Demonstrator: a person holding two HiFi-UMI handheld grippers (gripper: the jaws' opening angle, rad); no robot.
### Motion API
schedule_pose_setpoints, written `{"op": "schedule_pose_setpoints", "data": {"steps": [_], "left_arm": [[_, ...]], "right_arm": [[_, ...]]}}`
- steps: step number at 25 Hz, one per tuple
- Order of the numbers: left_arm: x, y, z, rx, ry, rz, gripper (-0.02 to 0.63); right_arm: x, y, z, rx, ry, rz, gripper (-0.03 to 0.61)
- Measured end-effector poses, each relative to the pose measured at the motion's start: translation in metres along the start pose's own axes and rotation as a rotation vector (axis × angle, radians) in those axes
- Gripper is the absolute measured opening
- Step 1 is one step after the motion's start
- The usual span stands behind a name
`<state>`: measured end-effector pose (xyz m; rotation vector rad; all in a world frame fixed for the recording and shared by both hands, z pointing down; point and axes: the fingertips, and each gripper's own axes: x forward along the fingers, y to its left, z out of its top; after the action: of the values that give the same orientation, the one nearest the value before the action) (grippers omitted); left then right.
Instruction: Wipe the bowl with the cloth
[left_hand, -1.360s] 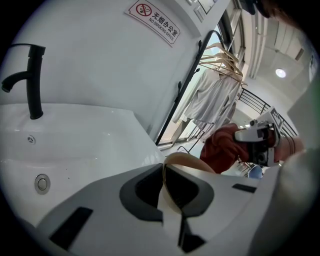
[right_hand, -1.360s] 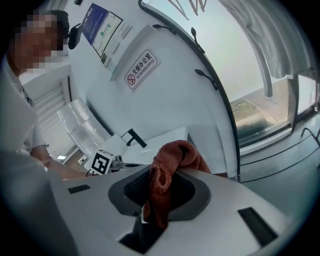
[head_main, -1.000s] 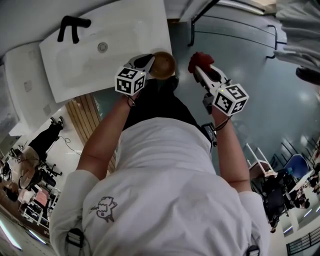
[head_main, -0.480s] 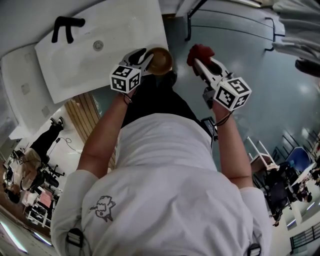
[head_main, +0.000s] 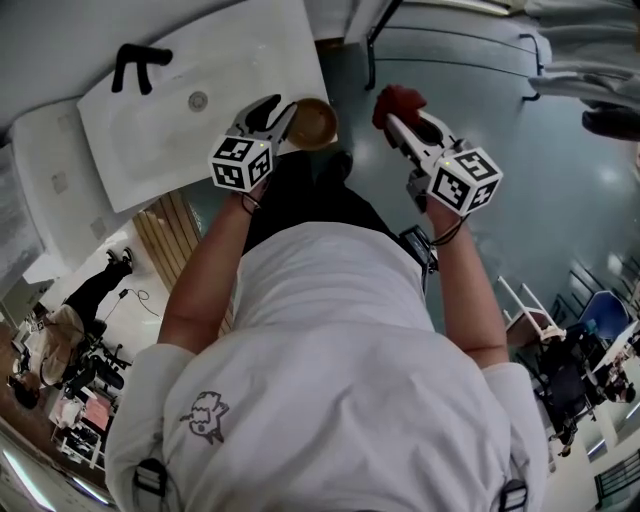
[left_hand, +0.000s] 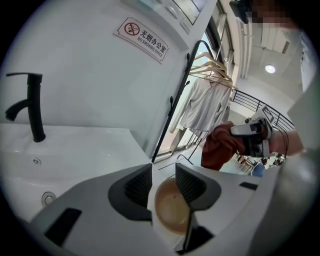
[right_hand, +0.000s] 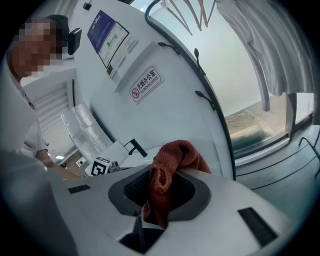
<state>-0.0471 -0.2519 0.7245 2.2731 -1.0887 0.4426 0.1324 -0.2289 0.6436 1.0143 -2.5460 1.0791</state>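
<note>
Cloth (right_hand: 165, 172) pinch btwn jaws: right gripper view only

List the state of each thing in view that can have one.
left gripper: open, jaws have just been opening, pads clear of the brown bowl below.
right gripper: shut on the red cloth.
brown bowl: upright, empty, on the sink's corner.
black faucet: no water running.

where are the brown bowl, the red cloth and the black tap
brown round bowl (head_main: 314, 122): head view, its inside
red woven cloth (right_hand: 157, 185): right gripper view, hanging fold
black metal tap (left_hand: 35, 107): left gripper view, upright stem
</note>
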Motion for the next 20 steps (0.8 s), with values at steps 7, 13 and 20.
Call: {"op": "schedule_pose_setpoints", "data": {"steps": [7, 13, 20], "left_arm": [[-0.027, -0.027, 0.062, 0.076, -0.115, 0.020, 0.113], [-0.070, -0.060, 0.101, 0.100, -0.221, 0.030, 0.020], [-0.095, -0.105, 0.115, 0.268, -0.197, -0.008, 0.014]], "right_arm": [[-0.020, 0.033, 0.032, -0.114, -0.040, 0.046, 0.081], [-0.042, 0.068, 0.062, -0.192, -0.102, 0.096, 0.081], [-0.042, 0.116, 0.076, -0.243, -0.143, 0.178, 0.081]]}}
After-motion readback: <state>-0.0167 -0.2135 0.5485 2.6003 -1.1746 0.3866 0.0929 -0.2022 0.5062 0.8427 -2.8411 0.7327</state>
